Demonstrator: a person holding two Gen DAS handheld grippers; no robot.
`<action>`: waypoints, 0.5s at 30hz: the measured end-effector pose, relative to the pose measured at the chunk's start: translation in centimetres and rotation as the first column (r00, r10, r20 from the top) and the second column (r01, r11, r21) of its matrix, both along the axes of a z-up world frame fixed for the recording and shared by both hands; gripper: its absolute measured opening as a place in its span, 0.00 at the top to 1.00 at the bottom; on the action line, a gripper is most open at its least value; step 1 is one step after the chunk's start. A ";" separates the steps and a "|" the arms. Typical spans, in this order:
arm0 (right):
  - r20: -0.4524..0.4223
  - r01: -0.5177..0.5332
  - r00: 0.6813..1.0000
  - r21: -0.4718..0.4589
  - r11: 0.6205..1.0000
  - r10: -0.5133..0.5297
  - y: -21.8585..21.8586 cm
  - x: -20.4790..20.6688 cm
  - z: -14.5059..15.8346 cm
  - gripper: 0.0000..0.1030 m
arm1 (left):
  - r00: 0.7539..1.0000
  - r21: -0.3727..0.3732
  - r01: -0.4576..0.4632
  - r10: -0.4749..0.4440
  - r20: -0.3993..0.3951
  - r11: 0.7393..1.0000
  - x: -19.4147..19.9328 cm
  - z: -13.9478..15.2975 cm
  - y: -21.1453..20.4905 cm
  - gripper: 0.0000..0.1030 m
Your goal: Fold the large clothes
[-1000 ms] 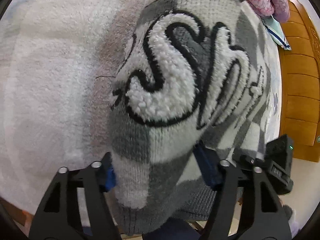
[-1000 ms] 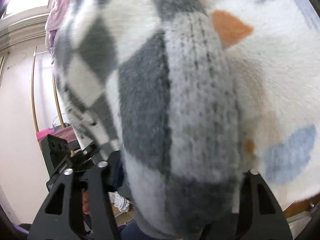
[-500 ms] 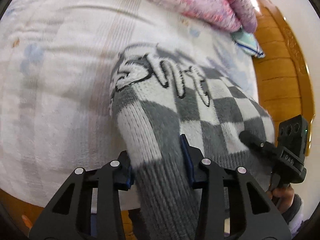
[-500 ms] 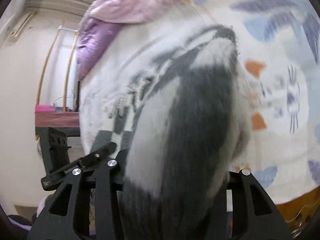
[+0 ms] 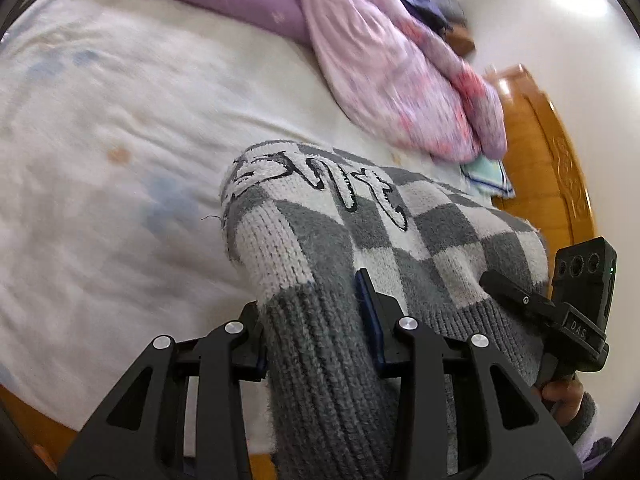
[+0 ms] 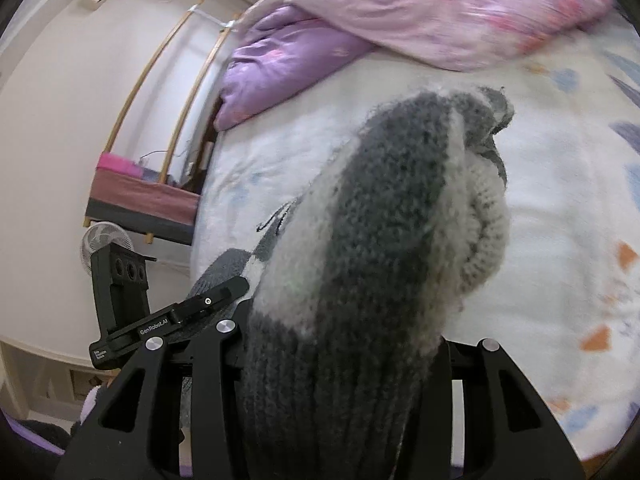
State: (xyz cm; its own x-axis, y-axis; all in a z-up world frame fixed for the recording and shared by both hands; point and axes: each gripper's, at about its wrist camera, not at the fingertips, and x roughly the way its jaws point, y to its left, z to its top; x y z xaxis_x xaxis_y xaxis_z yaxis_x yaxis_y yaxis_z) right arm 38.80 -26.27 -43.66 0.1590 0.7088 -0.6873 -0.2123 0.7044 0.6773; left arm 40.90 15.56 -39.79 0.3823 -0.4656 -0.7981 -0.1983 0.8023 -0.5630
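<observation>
A grey-and-white checked knit sweater (image 5: 400, 232) with fluffy white lettering lies on the bed, its ribbed grey hem toward me. My left gripper (image 5: 316, 304) is shut on the hem at the sweater's left corner. My right gripper (image 6: 340, 344) is shut on a bunched thick fold of the same sweater (image 6: 400, 208), which fills the middle of the right wrist view. The right gripper also shows in the left wrist view (image 5: 568, 312), at the sweater's right side. The left gripper also shows in the right wrist view (image 6: 160, 320).
A white patterned bed sheet (image 5: 120, 140) covers the bed. A pink and purple quilt (image 5: 380, 48) is piled at the far side. A wooden headboard (image 5: 560, 168) stands at the right. A small folded blue-white cloth (image 5: 486, 176) lies by it. A fan (image 6: 102, 240) stands on the floor.
Both grippers have drawn back toward the bed's near edge with the sweater, which now lies lower and flatter. More of the quilt and the room shows.
</observation>
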 end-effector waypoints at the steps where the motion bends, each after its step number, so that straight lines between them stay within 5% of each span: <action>1: 0.014 -0.002 1.000 0.006 1.000 0.002 2.4 0.3 0.1 0.61 | 1.000 0.013 -0.002 0.002 0.012 1.000 0.2 0.4 2.4 0.66; 8: 0.108 -0.056 0.993 0.088 0.995 0.046 22.0 4.9 -0.9 0.62 | 0.991 0.166 -0.073 0.053 0.120 0.983 4.4 2.2 22.2 0.66; 15: 0.090 -0.021 0.996 0.109 0.994 0.011 36.2 7.3 -6.4 0.63 | 0.985 0.309 -0.126 0.083 0.150 0.943 7.0 -0.1 35.3 0.66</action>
State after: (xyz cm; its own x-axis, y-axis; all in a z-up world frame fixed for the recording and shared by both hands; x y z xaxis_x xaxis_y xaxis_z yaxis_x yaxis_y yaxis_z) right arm 46.11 9.97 -50.07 0.2047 0.7822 -0.5885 -0.2859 0.6228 0.7283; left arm 47.93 50.88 -39.91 0.5280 -0.1494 -0.8360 -0.2314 0.9218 -0.3109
